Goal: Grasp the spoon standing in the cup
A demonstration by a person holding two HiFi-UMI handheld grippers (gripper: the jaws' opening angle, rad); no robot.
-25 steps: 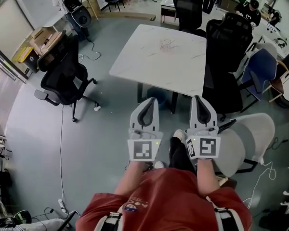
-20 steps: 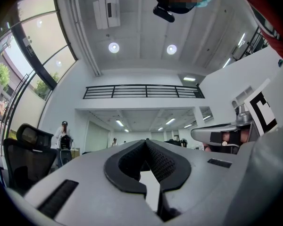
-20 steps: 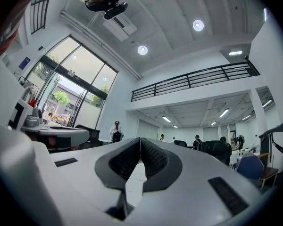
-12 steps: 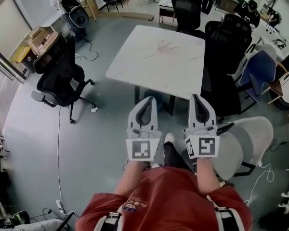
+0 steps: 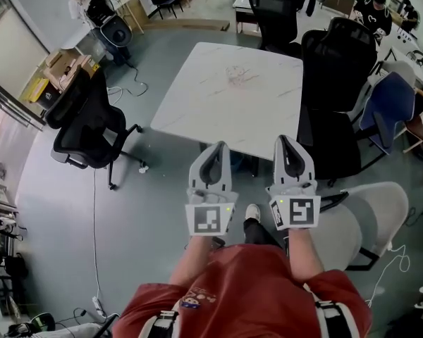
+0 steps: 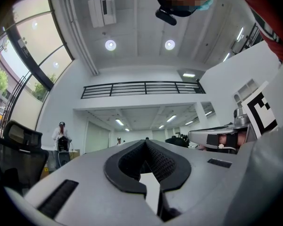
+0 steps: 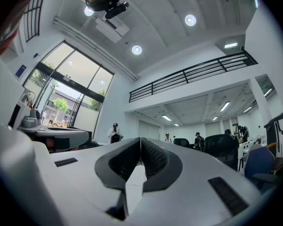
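Open grey floor (image 5: 127, 210), table (image 5: 233, 97) edge beyond left tool (image 5: 217, 148), right tool (image 5: 282, 141), both closed

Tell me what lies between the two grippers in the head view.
Between the left gripper and the right gripper, the head view shows grey floor, the person's white shoe and a dark trouser leg.

Right hand-held gripper (image 5: 283, 141) hides part of table (image 5: 233, 97) edge.
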